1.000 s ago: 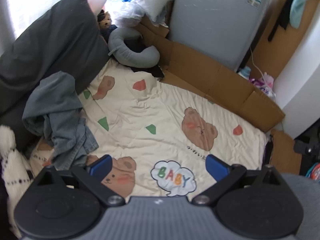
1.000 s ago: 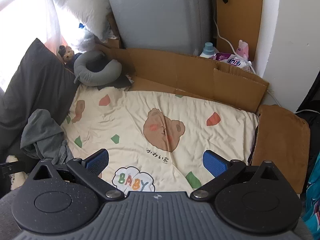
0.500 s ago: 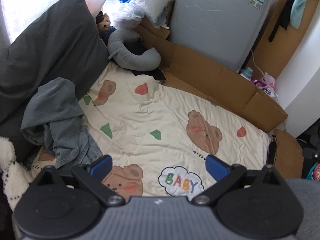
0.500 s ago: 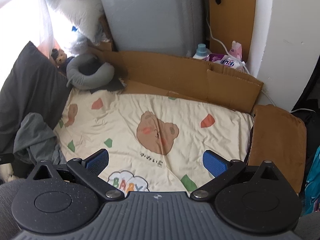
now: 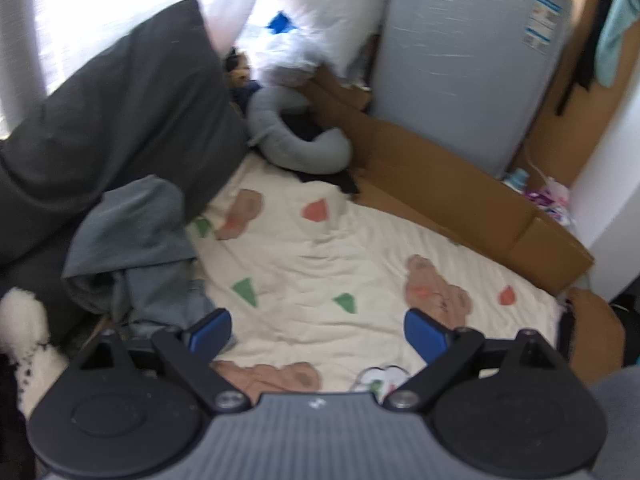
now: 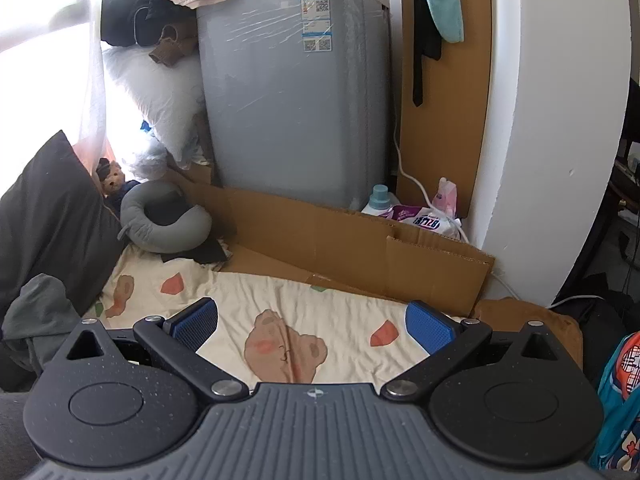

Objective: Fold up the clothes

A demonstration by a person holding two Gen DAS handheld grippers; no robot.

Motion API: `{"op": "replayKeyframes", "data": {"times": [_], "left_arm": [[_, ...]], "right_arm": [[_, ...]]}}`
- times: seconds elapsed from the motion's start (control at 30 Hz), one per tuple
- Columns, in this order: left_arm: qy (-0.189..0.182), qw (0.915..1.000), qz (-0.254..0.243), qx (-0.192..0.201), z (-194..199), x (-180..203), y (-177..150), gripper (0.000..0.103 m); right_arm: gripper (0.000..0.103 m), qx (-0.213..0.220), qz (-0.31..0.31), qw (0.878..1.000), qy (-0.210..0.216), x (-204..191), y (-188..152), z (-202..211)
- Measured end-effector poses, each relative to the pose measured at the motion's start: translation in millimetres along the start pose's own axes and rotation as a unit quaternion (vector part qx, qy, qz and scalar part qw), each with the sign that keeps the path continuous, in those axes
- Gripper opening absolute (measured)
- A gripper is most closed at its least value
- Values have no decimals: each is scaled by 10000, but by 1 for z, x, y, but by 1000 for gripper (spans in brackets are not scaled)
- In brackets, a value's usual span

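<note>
Both tongs stand wide with nothing between their blue pads. Left tongs (image 5: pixel 318 330) hang over a cream blanket (image 5: pixel 320 264) printed with bears and coloured shapes; their left pad is just beside a crumpled grey-blue garment (image 5: pixel 132 248) heaped at the blanket's left edge against a dark grey pillow (image 5: pixel 112 120). Right tongs (image 6: pixel 312 326) are tilted higher, above the blanket (image 6: pixel 328 312), with the same garment (image 6: pixel 40 312) low at the left of that view. A grey neck pillow (image 6: pixel 160 220) lies at the blanket's far corner, flattened cardboard (image 6: pixel 340 248) lines the far edge, and a grey washing machine (image 6: pixel 296 100) stands behind it. The left view is blurred.
</note>
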State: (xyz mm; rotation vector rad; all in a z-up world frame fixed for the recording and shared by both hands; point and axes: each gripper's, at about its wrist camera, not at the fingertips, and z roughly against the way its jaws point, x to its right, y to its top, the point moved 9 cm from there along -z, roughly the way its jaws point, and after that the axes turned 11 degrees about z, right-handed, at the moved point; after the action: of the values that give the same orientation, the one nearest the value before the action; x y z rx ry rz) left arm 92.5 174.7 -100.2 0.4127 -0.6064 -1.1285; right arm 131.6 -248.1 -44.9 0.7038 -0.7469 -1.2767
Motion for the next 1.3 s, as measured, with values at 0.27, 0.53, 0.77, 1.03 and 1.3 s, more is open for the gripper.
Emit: {"op": "replayKeyframes", "data": {"times": [0.27, 0.53, 0.77, 1.03, 1.3], "left_arm": [[454, 9976, 385, 363, -7, -64, 10, 103], [951, 9938, 529, 243, -31, -110, 4, 103], [1213, 9899, 715, -137, -78, -143, -19, 98], [1514, 9807, 928, -822, -133, -179, -58, 87], [1867, 9750, 776, -924, -163, -211, -70, 88]], "right_arm": [[103, -136, -135, 9998, 108, -1, -21, -24], [103, -286, -242, 9990, 228, -3, -42, -49], [103, -463, -234, 9979, 378, -6, -60, -72], [103, -654, -421, 9963, 374, -7, -74, -101], [103, -293, -368, 9985, 279, -25, -68, -138]]}}
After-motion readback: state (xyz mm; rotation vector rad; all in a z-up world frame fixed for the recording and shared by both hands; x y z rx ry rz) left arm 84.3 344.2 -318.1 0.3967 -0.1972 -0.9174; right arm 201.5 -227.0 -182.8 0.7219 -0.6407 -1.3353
